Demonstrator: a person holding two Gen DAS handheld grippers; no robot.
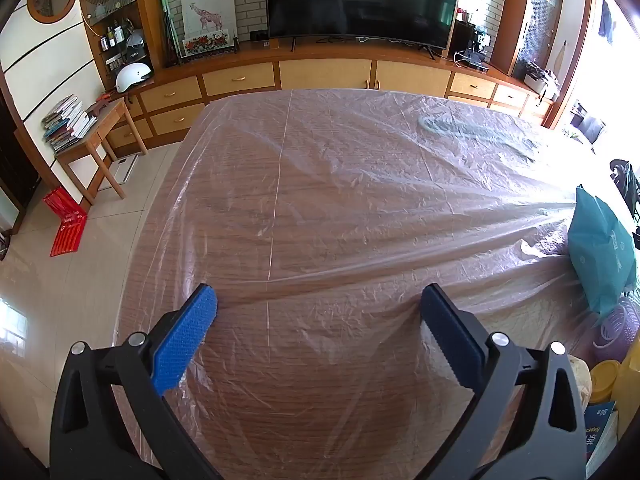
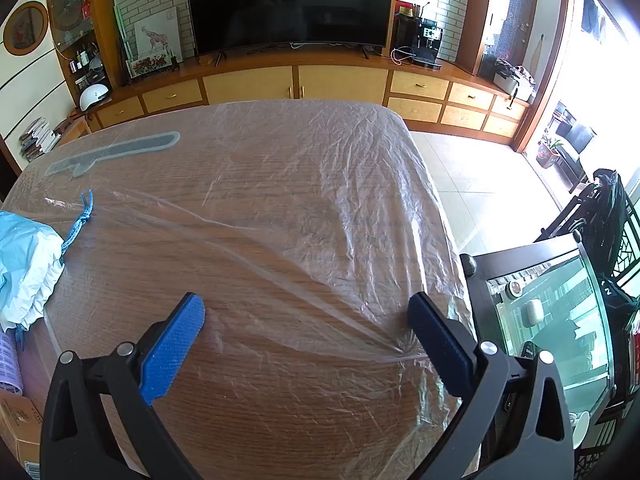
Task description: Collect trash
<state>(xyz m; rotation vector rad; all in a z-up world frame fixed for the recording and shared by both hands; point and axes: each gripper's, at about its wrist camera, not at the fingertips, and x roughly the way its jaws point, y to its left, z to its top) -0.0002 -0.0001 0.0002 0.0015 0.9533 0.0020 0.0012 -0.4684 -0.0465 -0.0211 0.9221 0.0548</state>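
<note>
A wooden table (image 1: 320,184) is covered with a wrinkled clear plastic sheet (image 1: 360,152), which also shows in the right wrist view (image 2: 304,208). My left gripper (image 1: 318,300) is open and empty, its blue fingertips low over the sheet. My right gripper (image 2: 306,308) is open and empty, its right finger (image 2: 436,340) at a bunched fold of the sheet near the table's right edge. A teal bag (image 1: 600,252) lies at the right in the left wrist view. A light blue and white bag (image 2: 24,264) with a blue cord (image 2: 80,220) lies at the left in the right wrist view.
A flat grey shape (image 2: 116,152) lies under the sheet at the far side. A purple basket (image 1: 618,326), a yellow lid (image 1: 604,380) and booklets (image 1: 600,436) sit at the table's near right. A glass side table (image 2: 556,320) stands right of the table. Cabinets and a TV (image 1: 360,0) are behind.
</note>
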